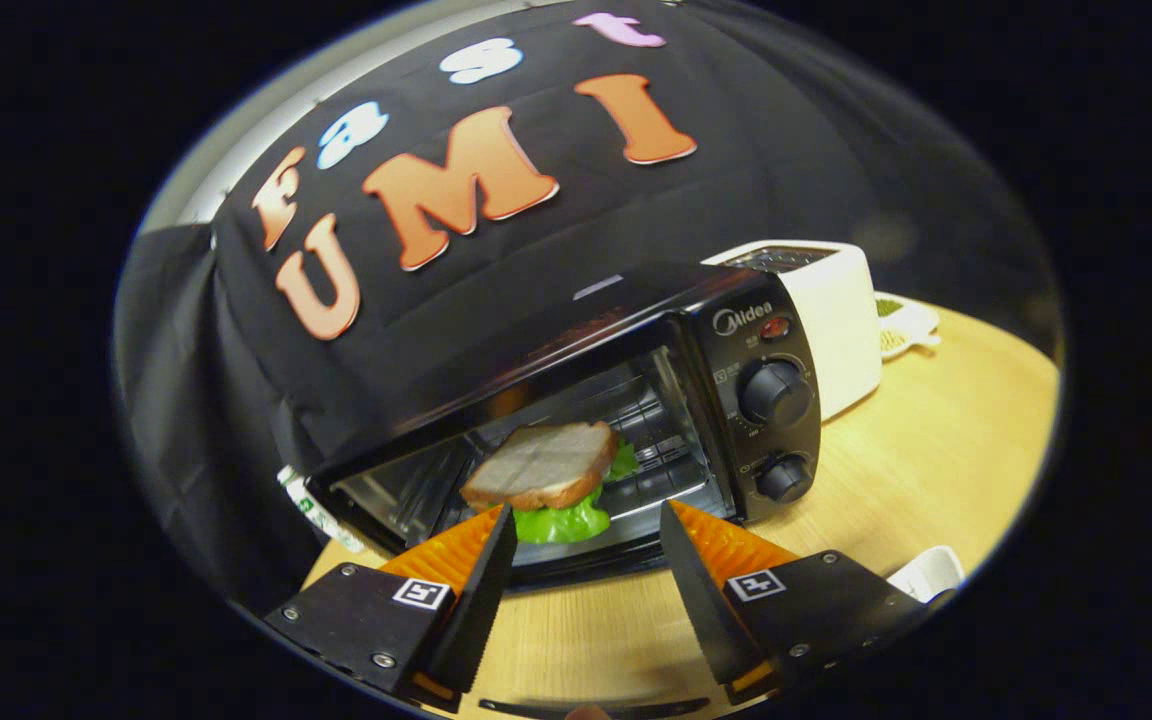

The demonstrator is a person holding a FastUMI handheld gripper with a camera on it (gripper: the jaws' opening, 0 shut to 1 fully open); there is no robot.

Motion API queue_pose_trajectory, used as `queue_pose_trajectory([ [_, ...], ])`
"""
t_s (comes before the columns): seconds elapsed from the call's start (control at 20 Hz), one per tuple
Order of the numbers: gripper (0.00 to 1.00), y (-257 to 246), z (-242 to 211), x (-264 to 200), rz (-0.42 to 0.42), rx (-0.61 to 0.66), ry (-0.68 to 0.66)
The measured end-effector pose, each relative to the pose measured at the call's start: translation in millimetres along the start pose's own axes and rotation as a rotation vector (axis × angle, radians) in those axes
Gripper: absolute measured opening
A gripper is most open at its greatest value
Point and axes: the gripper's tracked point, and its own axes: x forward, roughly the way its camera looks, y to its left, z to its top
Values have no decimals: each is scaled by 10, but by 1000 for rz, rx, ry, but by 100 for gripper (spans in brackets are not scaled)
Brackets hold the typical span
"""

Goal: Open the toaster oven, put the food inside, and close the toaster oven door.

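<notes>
The sandwich (548,478) sits inside the open toaster oven (626,400) (food delivered), so the gripper (586,520) fingers stand apart, empty.

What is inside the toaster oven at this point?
Inside the open toaster oven, a sandwich with lettuce sits on the wire rack, just beyond the open tool. The sandwich covers the rack under it; the cavity's back is too dim to read.
</notes>
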Motion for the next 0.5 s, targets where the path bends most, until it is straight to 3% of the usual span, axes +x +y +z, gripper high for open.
queue_pose_trajectory([
  [0.2, 97, 27, -99, -350, 16, -151, 53],
  [0.35, 99, 68, -276, -611, 38, -249, 98],
  [0.5, 99, 81, -602, -823, 78, -262, 194],
])
